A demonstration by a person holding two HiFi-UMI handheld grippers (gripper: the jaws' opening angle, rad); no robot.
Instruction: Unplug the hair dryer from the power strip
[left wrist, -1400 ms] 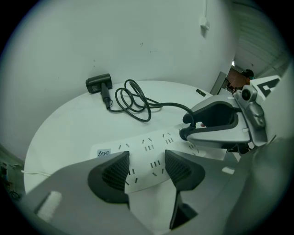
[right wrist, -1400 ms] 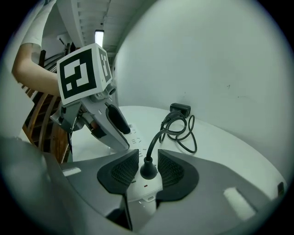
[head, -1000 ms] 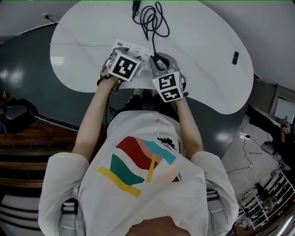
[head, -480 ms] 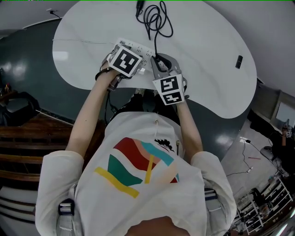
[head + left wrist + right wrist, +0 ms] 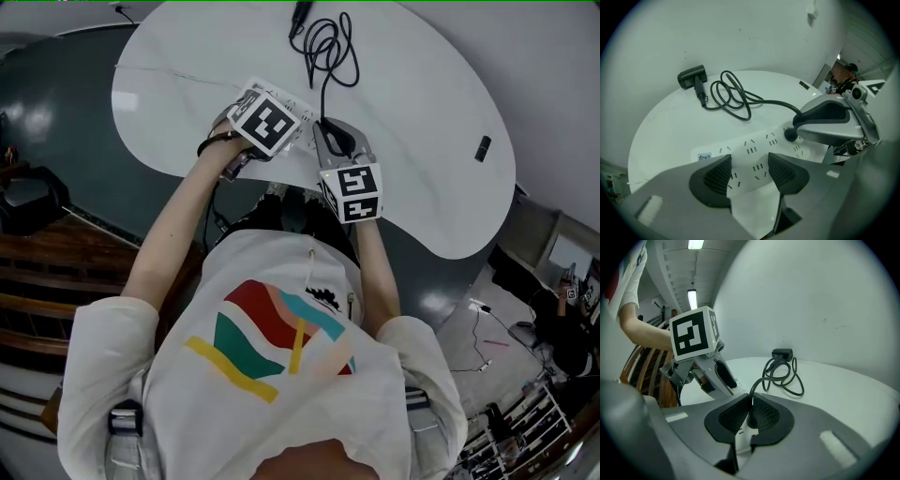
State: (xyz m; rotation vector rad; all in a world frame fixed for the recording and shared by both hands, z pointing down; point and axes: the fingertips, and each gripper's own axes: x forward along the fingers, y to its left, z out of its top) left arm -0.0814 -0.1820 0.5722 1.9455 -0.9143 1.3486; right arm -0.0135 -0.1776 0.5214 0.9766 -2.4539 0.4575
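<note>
While the right gripper has just been closing its ribbed black jaws and now pinches the black plug, seated in an end socket of the single white power strip, the left gripper stands over the strip's slotted face with its jaws apart. Only the right gripper view shows that pinch. The left gripper view alone shows the strip's rows of slots and a small label. One glossy black cord coils back to the one hair dryer, lying at the far edge near upper left. From overhead, the smooth, rounded white desk also carries one small dark object at right.
</note>
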